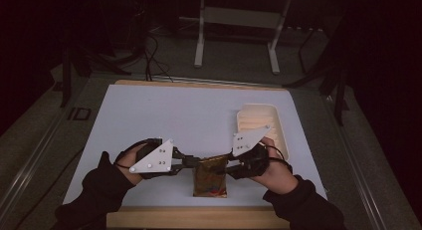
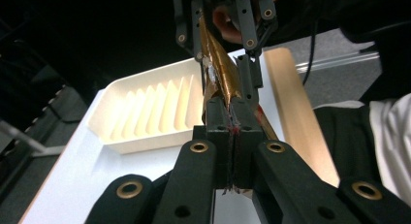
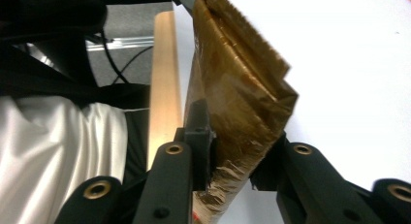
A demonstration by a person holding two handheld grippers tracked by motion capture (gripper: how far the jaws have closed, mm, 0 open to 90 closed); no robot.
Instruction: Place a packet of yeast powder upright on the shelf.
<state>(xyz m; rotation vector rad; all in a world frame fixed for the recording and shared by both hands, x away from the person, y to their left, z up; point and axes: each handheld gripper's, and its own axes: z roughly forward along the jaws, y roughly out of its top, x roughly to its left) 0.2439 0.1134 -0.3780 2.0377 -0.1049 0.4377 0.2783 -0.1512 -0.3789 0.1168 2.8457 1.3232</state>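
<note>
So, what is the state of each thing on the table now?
Gold packet: held by both grippers at its top edge, still sealed as far as visible.
Left gripper: shut on the packet's top corner.
Right gripper: shut on the other top corner.
White tray: empty, flat on the table.

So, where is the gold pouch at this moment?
In the high view, the gold pouch is at the table's near edge, gripped between the left gripper and right gripper, near the white tray.

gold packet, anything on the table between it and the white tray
Nothing visible. The gold packet is clamped at its top corners by the left gripper and the right gripper, and just bare table lies between it and the white tray at its far right.
</note>
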